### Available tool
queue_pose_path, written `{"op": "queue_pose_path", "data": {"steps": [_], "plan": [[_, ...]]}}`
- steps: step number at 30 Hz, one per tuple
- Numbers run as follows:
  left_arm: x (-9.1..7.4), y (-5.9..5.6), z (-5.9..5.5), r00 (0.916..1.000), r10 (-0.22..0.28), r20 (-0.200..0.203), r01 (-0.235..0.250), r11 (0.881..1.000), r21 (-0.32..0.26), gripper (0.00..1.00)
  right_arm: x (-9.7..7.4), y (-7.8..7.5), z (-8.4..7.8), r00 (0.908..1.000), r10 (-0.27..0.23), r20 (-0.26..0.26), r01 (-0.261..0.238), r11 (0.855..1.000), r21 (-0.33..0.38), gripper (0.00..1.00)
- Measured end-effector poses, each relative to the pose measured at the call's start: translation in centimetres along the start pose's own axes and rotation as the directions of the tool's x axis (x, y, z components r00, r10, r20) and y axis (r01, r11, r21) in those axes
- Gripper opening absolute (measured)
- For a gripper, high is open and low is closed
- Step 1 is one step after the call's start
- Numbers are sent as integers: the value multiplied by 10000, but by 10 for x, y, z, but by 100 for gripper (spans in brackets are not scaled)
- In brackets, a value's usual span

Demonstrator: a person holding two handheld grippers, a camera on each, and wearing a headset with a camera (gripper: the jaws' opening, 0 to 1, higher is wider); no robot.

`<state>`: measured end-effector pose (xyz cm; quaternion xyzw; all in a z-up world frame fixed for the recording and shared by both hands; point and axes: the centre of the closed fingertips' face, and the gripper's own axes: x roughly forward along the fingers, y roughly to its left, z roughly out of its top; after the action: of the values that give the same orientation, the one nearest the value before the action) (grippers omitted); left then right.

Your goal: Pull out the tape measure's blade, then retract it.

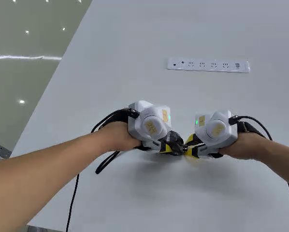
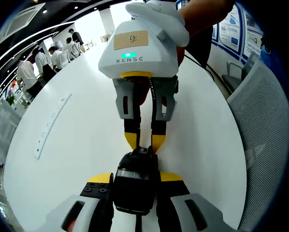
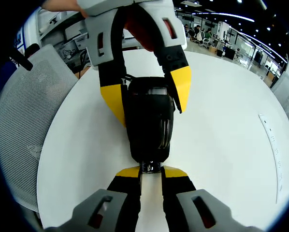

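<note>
A black tape measure (image 1: 176,143) lies low over the white table (image 1: 135,58), held between both grippers. My left gripper (image 2: 136,177) is shut on its case (image 2: 137,186), one yellow-tipped finger on each side. My right gripper (image 3: 151,172) is shut on the small metal hook (image 3: 151,166) at the case's mouth. Almost no blade shows between hook and case (image 3: 149,121). In the head view the left gripper (image 1: 170,145) and right gripper (image 1: 192,149) meet tip to tip. The right gripper (image 2: 145,141) faces me in the left gripper view; the left gripper (image 3: 147,99) does so in the right gripper view.
A white power strip (image 1: 208,65) lies farther back on the table, right of centre. Black cables (image 1: 103,162) trail off both grippers toward the near edge. A grey mesh chair (image 3: 31,111) stands beside the table. Several people stand far off (image 2: 31,72).
</note>
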<state>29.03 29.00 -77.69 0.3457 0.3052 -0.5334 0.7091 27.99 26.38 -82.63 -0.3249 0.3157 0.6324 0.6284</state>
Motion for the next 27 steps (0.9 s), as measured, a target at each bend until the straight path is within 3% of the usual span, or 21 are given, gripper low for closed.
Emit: {"op": "queue_pose_path", "data": {"steps": [27], "plan": [[0,0,0,9998,-223,14,223,9997,129,28,-2,-2,-2,9993,-140,357,128,9994,334,10]]}}
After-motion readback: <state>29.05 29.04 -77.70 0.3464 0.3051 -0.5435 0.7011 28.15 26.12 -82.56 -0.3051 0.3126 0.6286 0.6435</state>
